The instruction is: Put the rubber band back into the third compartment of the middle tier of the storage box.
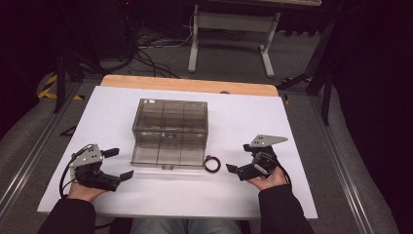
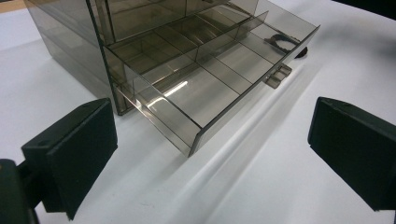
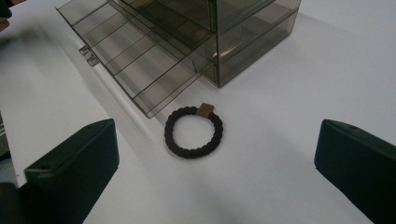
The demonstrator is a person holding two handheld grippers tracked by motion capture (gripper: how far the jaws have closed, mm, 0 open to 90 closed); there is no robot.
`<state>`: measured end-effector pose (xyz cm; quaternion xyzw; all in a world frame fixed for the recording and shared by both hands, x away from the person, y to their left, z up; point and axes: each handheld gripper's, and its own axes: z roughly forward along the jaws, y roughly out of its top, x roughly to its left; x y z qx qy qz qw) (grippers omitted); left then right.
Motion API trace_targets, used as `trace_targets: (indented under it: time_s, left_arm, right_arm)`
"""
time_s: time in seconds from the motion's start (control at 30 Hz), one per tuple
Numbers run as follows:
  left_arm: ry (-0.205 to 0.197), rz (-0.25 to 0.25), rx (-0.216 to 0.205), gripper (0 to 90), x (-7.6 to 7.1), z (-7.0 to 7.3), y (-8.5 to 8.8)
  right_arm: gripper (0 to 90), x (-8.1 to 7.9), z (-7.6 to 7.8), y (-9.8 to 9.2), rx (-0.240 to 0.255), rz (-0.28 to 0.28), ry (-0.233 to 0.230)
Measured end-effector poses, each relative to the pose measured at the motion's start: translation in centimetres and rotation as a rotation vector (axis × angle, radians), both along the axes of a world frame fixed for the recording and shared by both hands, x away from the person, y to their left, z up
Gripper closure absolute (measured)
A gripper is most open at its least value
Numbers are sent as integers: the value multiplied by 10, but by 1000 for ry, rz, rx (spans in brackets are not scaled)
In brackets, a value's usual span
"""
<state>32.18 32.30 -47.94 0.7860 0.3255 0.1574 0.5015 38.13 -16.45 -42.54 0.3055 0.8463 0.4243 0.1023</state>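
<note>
In the high view a smoky, see-through plastic organizer box [image 1: 170,122] stands at the middle of the white tabletop [image 1: 302,195], its lowest drawer [image 1: 168,157] pulled out toward the person; the drawer is flat, split by thin walls into compartments, and those compartments look bare. A dark beaded bracelet [image 1: 212,164] lies on the tabletop just beside the drawer's front right corner, outside it. The left gripper [image 1: 122,164] rests to the left of the box and the right gripper [image 1: 237,160] to the right of the bracelet, each with its jaws spread and grasping nothing. In the left gripper view the drawer [image 2: 205,93] reaches out from the box [image 2: 70,42], glossy and hard-edged, with a small handle tab at its front; its dividers mark off rectangular cells that hold nothing, and the bracelet [image 2: 280,43] shows as a dark curve seen through the drawer's far corner. That gripper's blocky matte black jaws stand wide apart and released, short of the drawer. In the right gripper view the bracelet [image 3: 193,131] is a closed ring of round dark beads with one small brown square piece, lying flat just off the drawer's [image 3: 140,56] near corner, between the wide-spread, unloaded jaws but ahead of them.
</note>
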Motion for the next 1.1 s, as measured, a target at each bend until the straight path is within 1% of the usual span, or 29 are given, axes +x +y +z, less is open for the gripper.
trace_targets:
  time_s: [0.2,0.27,0.4,0.43,0.47,0.53,0.57,0.8,1.1]
  left_arm:
    - [-2,1,2,21,0,0,0]
    - [5,0,-5,22,0,0,-1]
    - [-3,3,2,22,0,0,0]
    - [0,4,-1,22,0,0,0]
    - [18,8,-23,22,-1,-1,-1]
    - [18,6,-23,23,-1,-1,-1]
    - [14,3,-16,23,-1,0,0]
    - [12,5,-18,23,0,0,0]
    - [16,4,-21,23,0,-1,0]
  right_arm:
    - [5,4,2,0,-3,-1,2]
    - [5,6,2,1,-7,0,4]
    - [5,10,3,3,-9,0,6]
    - [5,12,3,3,-13,0,4]
    - [5,13,3,4,-9,0,6]
    - [5,15,2,4,-10,1,12]
    - [5,16,2,4,-12,1,12]
    - [5,22,-3,7,-21,7,20]
    - [5,29,-11,13,-48,23,35]
